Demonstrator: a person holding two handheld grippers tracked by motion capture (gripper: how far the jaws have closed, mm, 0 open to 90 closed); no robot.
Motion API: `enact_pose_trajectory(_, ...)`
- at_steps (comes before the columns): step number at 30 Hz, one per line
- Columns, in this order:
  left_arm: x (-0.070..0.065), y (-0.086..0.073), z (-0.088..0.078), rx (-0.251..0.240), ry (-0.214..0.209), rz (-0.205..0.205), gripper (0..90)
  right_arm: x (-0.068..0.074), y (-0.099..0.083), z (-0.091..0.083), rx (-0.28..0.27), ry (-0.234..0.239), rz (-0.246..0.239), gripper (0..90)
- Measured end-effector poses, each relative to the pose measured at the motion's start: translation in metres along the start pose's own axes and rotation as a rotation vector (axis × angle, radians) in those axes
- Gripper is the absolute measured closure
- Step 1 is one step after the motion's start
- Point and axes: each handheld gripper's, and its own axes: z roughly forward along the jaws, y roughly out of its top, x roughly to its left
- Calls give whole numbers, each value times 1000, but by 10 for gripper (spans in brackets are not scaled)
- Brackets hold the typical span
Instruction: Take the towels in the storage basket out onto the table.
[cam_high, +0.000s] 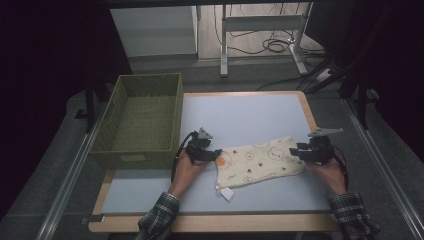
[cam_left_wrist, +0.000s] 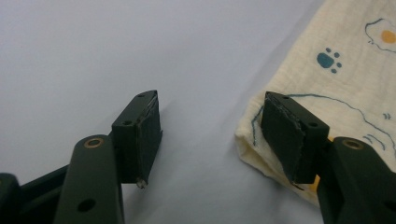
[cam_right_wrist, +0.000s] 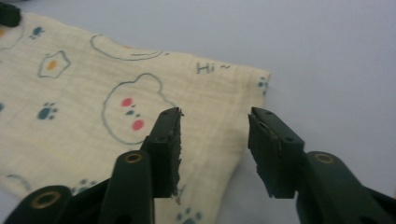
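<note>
A cream cloth (cam_high: 260, 162) printed with bears and paw marks lies flat on the pale table (cam_high: 240, 112), folded into a long strip. My left gripper (cam_high: 216, 154) sits at the cloth's left end. In the left gripper view this gripper (cam_left_wrist: 210, 126) stands open, one jaw on bare table and the other over the corner of the cloth (cam_left_wrist: 345, 79), with nothing pinched. My right gripper (cam_high: 296, 150) is at the cloth's right end. In the right gripper view it (cam_right_wrist: 215, 135) stands open just above the edge of the cloth (cam_right_wrist: 93, 107).
A green woven basket (cam_high: 132, 159) stands at the table's left, close to my left hand. A small white tag (cam_high: 226, 194) sticks out from the cloth's near left corner. Table legs and cables lie on the floor beyond the far edge.
</note>
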Motion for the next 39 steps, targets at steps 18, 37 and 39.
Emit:
enact_pose_trajectory(18,0,-1,0,-2,-1,-3,380,60,-17,-1,11,135,-83,507)
enact_pose_trajectory(37,2,-1,0,-5,1,-10,402,137,-6,39,46,324,-223,642)
enact_pose_trajectory(39,2,-1,0,-5,2,-11,403,145,-4,44,51,337,-238,640)
